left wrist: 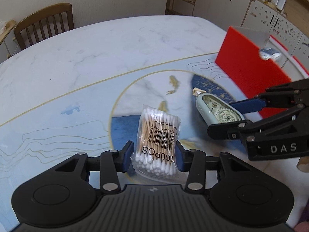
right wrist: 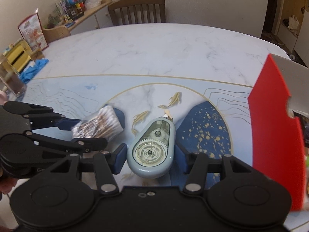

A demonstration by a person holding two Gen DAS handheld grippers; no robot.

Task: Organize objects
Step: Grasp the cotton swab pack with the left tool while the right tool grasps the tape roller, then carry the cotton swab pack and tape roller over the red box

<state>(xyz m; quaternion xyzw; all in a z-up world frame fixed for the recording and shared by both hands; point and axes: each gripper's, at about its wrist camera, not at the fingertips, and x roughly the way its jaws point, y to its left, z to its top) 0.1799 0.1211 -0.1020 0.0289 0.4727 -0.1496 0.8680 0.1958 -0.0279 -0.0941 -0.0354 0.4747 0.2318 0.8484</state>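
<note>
A clear bag of cotton swabs (left wrist: 158,135) with a barcode label sits between the blue pads of my left gripper (left wrist: 154,147), which is shut on its lower part. To its right, my right gripper (left wrist: 221,118) is shut on a pale blue correction tape dispenser (left wrist: 218,108) with visible gears. In the right wrist view the dispenser (right wrist: 154,135) is clamped at its wide end by my right gripper (right wrist: 150,150). My left gripper (right wrist: 112,128) holds the swab bag (right wrist: 98,123) just to the left. Both are over the marble-patterned table (left wrist: 96,58).
An open red box (left wrist: 251,63) stands at the right, close to the right gripper, also the red box (right wrist: 276,135). A wooden chair (right wrist: 137,9) is at the far edge. Blue gloves (right wrist: 34,67), a gold box (right wrist: 17,56) and a glass container (right wrist: 11,85) are at the left edge.
</note>
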